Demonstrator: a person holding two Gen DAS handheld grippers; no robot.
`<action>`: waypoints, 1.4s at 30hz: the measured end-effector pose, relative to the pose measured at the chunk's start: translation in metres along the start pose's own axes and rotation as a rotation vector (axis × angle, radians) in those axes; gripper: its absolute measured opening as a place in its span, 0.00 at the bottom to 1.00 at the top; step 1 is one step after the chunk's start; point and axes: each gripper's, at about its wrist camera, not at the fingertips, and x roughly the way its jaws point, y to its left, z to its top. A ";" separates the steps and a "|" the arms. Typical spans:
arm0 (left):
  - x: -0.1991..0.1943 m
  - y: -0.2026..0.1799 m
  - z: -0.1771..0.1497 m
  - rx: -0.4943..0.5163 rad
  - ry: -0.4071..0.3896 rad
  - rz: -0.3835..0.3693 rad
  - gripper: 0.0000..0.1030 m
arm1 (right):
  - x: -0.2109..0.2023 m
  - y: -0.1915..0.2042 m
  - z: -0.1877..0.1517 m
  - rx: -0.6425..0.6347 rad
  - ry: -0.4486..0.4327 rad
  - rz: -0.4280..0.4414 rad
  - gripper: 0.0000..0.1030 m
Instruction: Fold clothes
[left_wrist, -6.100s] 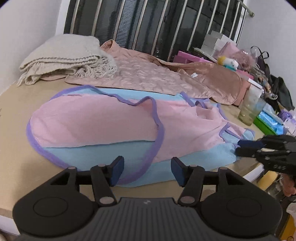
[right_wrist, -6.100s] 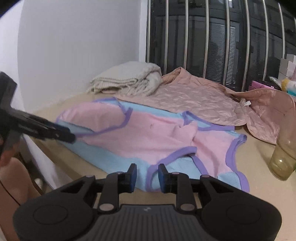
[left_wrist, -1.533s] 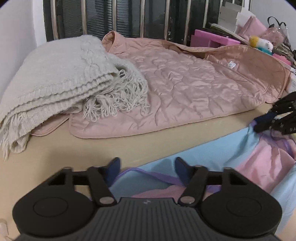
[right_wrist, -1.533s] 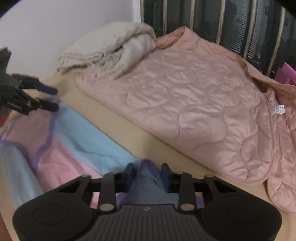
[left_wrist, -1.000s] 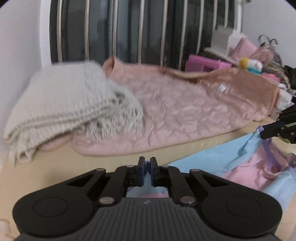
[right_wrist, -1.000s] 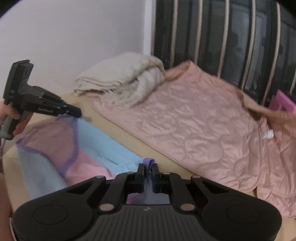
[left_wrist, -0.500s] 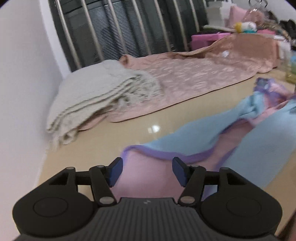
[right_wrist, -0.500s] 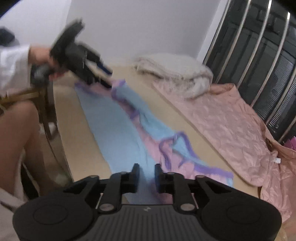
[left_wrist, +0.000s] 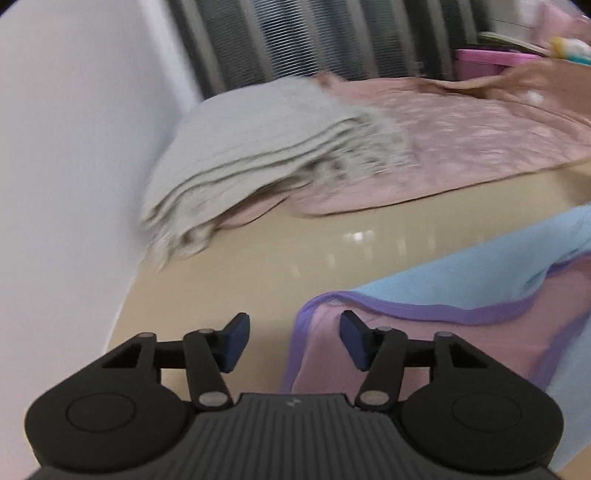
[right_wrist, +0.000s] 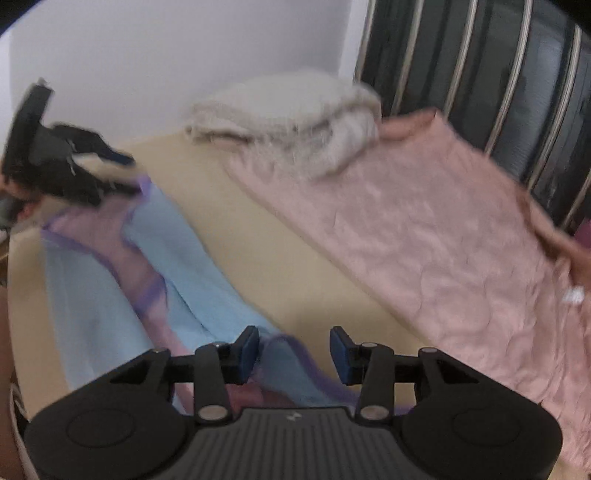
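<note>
Both grippers had let go of the garment (left_wrist: 461, 280). A second earlier each was pinched tight on a purple-trimmed edge; at this moment neither pad pair pressed on cloth. The left gripper (left_wrist: 291, 341) stood about half open, its jaws closing slightly, with the purple hem corner lying between them but not gripped. The right gripper (right_wrist: 293, 352) stood partly open over the other end of the garment, cloth lying loose beneath and between the pads.

The garment lay on the table (left_wrist: 258, 266) as a long narrow band, blue outermost, pink and purple showing at the fold. Six seconds earlier it lay spread wide, pink face up. In my judgement one lengthwise fold was complete and the release marked its end; a crosswise fold remained.

The blanket (left_wrist: 258, 147) and the quilted jacket (left_wrist: 461, 147) at the far side appeared undisturbed. Both views were motion-blurred, so the fold's edge alignment could not be checked.
</note>
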 end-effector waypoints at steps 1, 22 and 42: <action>-0.001 0.003 -0.001 -0.017 0.006 0.006 0.54 | 0.000 0.002 -0.004 -0.002 -0.005 0.003 0.21; -0.036 -0.087 0.010 0.202 -0.066 -0.275 0.67 | -0.074 0.072 -0.069 -0.316 -0.236 -0.047 0.35; -0.059 -0.085 -0.020 0.384 -0.174 -0.190 0.37 | -0.041 0.101 -0.077 -0.460 -0.231 -0.207 0.05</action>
